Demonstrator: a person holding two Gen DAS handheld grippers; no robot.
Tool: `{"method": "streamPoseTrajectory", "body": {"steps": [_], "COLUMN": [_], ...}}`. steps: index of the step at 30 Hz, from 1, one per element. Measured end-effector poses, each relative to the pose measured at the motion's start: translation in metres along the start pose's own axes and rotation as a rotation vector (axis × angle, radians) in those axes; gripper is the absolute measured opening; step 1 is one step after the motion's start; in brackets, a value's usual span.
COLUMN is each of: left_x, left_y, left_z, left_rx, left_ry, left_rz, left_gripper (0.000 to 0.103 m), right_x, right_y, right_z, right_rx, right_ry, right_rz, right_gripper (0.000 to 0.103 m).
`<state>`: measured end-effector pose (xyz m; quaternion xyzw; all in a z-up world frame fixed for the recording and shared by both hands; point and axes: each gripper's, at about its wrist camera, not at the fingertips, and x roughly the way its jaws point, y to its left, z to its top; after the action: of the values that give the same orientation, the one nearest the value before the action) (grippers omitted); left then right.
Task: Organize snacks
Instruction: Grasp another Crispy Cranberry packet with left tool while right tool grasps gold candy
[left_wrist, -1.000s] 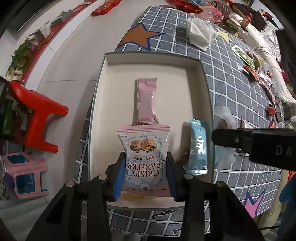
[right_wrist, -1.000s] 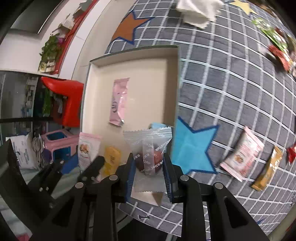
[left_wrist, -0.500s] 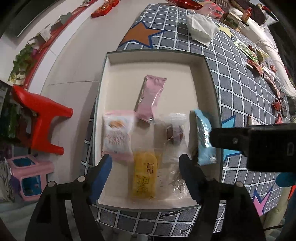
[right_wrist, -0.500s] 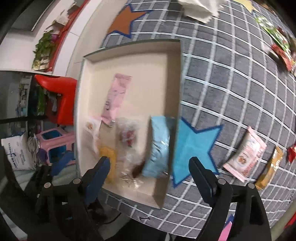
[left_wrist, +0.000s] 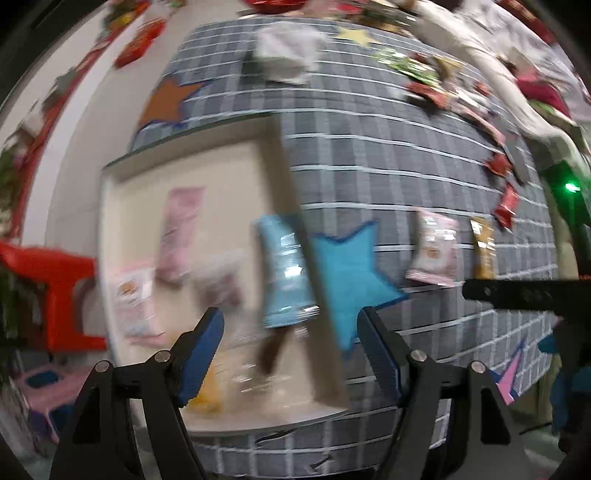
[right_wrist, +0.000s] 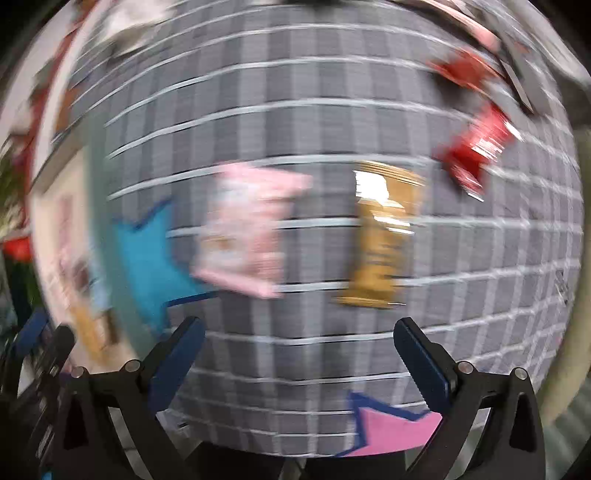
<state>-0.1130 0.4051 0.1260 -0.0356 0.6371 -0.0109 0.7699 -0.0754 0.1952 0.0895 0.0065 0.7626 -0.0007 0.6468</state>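
My left gripper (left_wrist: 291, 339) is open and empty above the near end of the beige tray (left_wrist: 284, 177). In the tray lie a pink bar (left_wrist: 179, 229), a pink cranberry packet (left_wrist: 135, 299), a clear-wrapped sweet (left_wrist: 221, 277), a yellow packet (left_wrist: 207, 391) and a light blue packet (left_wrist: 284, 273) against the right wall. My right gripper (right_wrist: 295, 350) is open and empty over the grid cloth, just short of a pink snack packet (right_wrist: 247, 229) and a gold bar (right_wrist: 380, 236). Both also show in the left wrist view, pink packet (left_wrist: 434, 251) and gold bar (left_wrist: 484, 247). Both views are blurred.
Red wrappers (right_wrist: 472, 147) lie on the cloth at the far right, with more snacks (left_wrist: 436, 85) along the back. A blue star (left_wrist: 347, 269) and a pink star (right_wrist: 391, 428) mark the cloth. A red stool (left_wrist: 55, 288) stands left of the table.
Both grippers let go of their packets into the tray and opened. Both have since swung right, the right one now over the loose pink and gold packets.
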Motion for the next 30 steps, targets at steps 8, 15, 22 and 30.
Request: {"method": "streamPoseTrajectory", "body": {"steps": [8, 15, 22, 30], "left_x": [0.033, 0.032, 0.051, 0.102], "left_y": [-0.083, -0.092, -0.108, -0.133], "left_z": [0.039, 0.041, 0.044, 0.058], "left_rx": [0.173, 0.13, 0.124, 0.098], "left_ry": [0.035, 0.045, 0.092, 0.18], "left_rz": [-0.055, -0.064, -0.059, -0.043], "left_gripper": [0.079, 0.079, 0.079, 0.079], "right_x": [0.013, 0.019, 0.022, 0.022], "right_y": [-0.051, -0.054, -0.046, -0.118], "right_z": [0.028, 0.058, 0.073, 0.05], "right_rx": [0.073, 0.018, -0.116, -0.047], "right_ry": [-0.021, -0.035, -0.043, -0.031], "right_rz": [-0.016, -0.001, -0.095, -0.005], "right_gripper": [0.103, 0.077, 0.026, 0.025]}}
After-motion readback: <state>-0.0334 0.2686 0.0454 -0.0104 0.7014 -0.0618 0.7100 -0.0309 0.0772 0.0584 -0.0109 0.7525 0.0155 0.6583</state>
